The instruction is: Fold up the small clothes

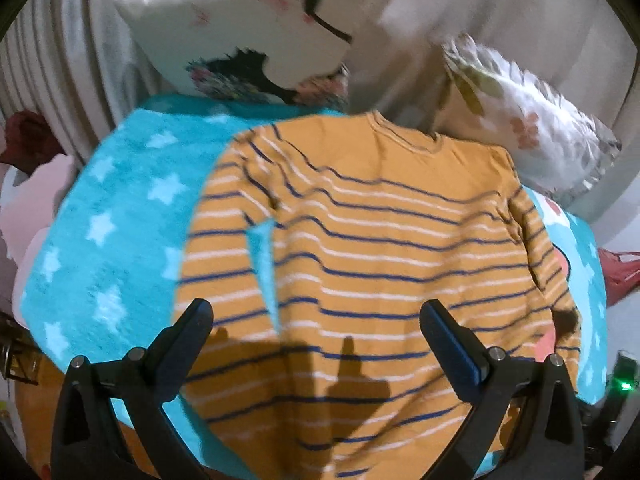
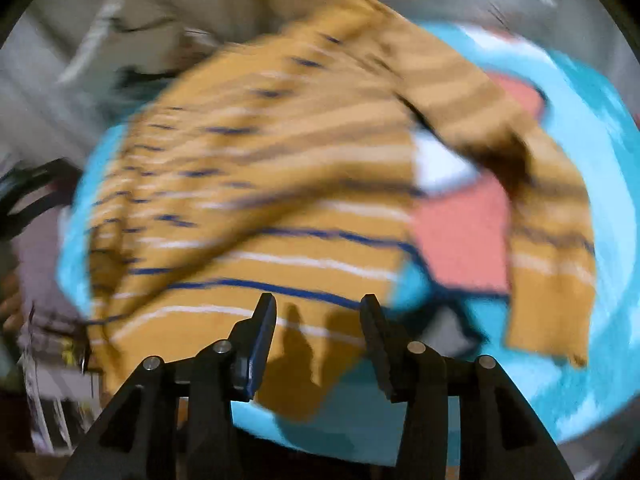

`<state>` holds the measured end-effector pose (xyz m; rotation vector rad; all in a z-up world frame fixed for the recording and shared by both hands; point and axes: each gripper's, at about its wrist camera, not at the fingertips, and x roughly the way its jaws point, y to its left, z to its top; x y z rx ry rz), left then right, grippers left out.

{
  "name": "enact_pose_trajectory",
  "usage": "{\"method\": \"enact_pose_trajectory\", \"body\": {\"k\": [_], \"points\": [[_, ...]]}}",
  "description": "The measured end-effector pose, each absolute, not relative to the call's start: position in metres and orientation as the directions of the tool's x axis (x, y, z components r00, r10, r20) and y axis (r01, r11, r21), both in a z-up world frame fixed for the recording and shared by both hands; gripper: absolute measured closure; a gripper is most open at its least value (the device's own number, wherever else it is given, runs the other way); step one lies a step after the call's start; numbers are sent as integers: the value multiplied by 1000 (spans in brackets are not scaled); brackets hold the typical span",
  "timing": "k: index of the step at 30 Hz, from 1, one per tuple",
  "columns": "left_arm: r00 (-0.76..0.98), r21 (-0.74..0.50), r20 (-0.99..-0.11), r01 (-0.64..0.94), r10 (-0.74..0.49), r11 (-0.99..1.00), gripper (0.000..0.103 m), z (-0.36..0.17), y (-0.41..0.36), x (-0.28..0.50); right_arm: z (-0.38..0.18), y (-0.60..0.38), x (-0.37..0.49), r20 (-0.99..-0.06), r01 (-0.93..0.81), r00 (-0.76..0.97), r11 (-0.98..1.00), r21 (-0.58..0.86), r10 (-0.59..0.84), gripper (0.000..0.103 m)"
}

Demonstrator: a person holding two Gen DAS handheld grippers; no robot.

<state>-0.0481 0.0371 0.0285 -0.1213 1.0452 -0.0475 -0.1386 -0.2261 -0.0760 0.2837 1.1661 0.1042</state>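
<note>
An orange long-sleeved shirt with blue and white stripes lies flat, collar away from me, on a turquoise blanket with white stars. My left gripper hangs open above the shirt's lower part, nothing between its fingers. In the blurred right wrist view the same shirt spreads over the blanket, one sleeve bent down at the right. My right gripper stands open above the shirt's bottom hem, holding nothing.
A white pillow with a drawn eyelash pattern and a floral pillow lie beyond the collar. A pink shape is printed on the blanket beside the sleeve. Dark red cloth sits at the far left.
</note>
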Motion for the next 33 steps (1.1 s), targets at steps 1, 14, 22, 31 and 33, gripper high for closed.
{"method": "enact_pose_trajectory", "body": {"k": [1, 14, 22, 31, 33], "points": [[493, -132, -863, -13, -108, 991, 0, 24, 32, -48, -84, -228, -140, -895, 86, 383, 956, 282, 230, 54], [447, -140, -884, 29, -138, 990, 0, 1, -7, -56, -92, -263, -177, -908, 102, 319, 943, 318, 272, 96], [418, -132, -897, 46, -139, 990, 0, -16, -21, -65, -64, -288, -207, -914, 67, 344, 965, 254, 217, 95], [478, -69, -872, 91, -104, 993, 0, 3, -46, -78, -22, -248, -127, -852, 41, 500, 978, 204, 156, 71], [486, -54, -869, 94, -93, 994, 0, 6, -49, -80, -22, -239, -107, -848, 48, 505, 977, 210, 158, 66]]}}
